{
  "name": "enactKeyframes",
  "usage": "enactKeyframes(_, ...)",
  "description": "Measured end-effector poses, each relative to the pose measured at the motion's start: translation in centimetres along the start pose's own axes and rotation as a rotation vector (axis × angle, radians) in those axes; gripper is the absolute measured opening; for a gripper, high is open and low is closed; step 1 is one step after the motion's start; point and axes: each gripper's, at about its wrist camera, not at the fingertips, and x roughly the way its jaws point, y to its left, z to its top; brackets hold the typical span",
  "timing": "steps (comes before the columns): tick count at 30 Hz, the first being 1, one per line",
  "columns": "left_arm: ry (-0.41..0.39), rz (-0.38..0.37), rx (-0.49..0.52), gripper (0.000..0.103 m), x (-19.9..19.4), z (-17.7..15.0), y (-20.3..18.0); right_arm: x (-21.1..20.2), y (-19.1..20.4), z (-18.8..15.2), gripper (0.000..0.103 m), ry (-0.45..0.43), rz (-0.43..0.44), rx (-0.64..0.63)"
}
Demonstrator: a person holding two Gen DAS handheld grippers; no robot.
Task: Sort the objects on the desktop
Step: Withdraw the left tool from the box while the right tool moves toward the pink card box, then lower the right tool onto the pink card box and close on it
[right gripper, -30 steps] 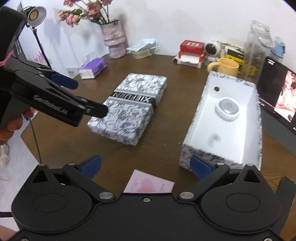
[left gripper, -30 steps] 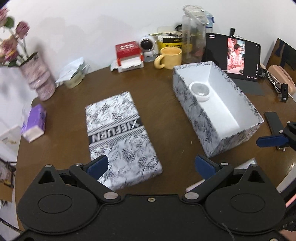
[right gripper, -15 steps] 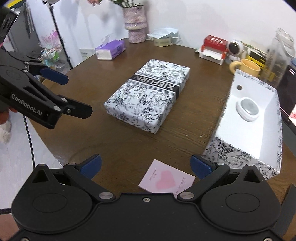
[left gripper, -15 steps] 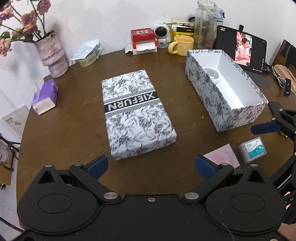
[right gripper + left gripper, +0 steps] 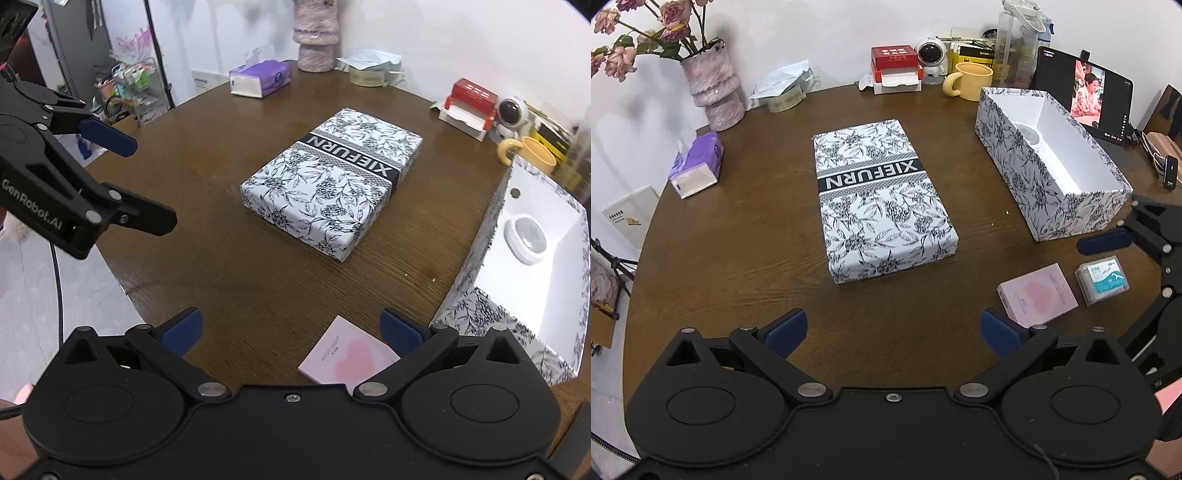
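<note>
- Left wrist view. Left hand-held gripper (image 5: 892,334): jaws wide apart, empty, hanging over the near edge of the worktop (image 5: 738,229). It has drawn back and risen over the last second; the lid, formerly just under its fingers, now lies well ahead.
- Lid (image 5: 881,195): patterned, top up, flat at mid-worktop, untouched.
- Box (image 5: 1045,162): open, at the right edge towards the far side; a round white case (image 5: 1030,136) lies inside at its far end.
- Pink card (image 5: 1038,295) and small clear packet (image 5: 1102,278): side by side at the near right edge, outside the box, newly in sight after the pull-back.
- Right hand-held gripper (image 5: 1108,240): enters from the right edge, just above the packet; only one finger shows here.
- Right wrist view. Right hand-held gripper (image 5: 291,330): jaws spread, empty, also lifted back from a second ago; the pink card (image 5: 349,360) lies just under its right finger.
- Left hand-held gripper (image 5: 144,181): seen at the left, off the worktop edge, fingers parted.
- Lid (image 5: 332,181) central; box (image 5: 476,306) at the right edge, case (image 5: 526,240) within.
- Judgement: both tools have withdrawn to survey; card and packet are still unsorted, and the card looks the nearest next pick for the right side.
</note>
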Motion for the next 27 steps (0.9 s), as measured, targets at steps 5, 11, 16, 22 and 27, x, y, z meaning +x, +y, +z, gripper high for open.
enactKeyframes(5, 0.017, -0.015, -0.015, 0.101, 0.5, -1.0, 0.1, 0.7, 0.3, -0.1, 0.103, 0.028, 0.022, -0.046)
enactKeyframes(11, 0.034, -0.051, -0.045, 0.101, 0.9, -2.0, 0.3, 1.6, 0.5, -0.4, 0.103, 0.075, 0.042, -0.135)
enactKeyframes(16, 0.051, -0.065, -0.042, 0.101, 1.5, -2.6, -0.1, 2.8, 0.7, -1.0, 0.103, 0.117, 0.047, -0.222)
enactKeyframes(22, 0.066, -0.079, -0.026, 0.101, 2.3, -2.9, -0.7, 4.5, 0.6, -1.9, 0.103, 0.164, 0.050, -0.367)
enactKeyframes(27, 0.087, -0.094, -0.016, 0.101, 3.2, -3.2, -1.3, 5.8, -0.4, -1.9, 0.103, 0.196, 0.064, -0.442)
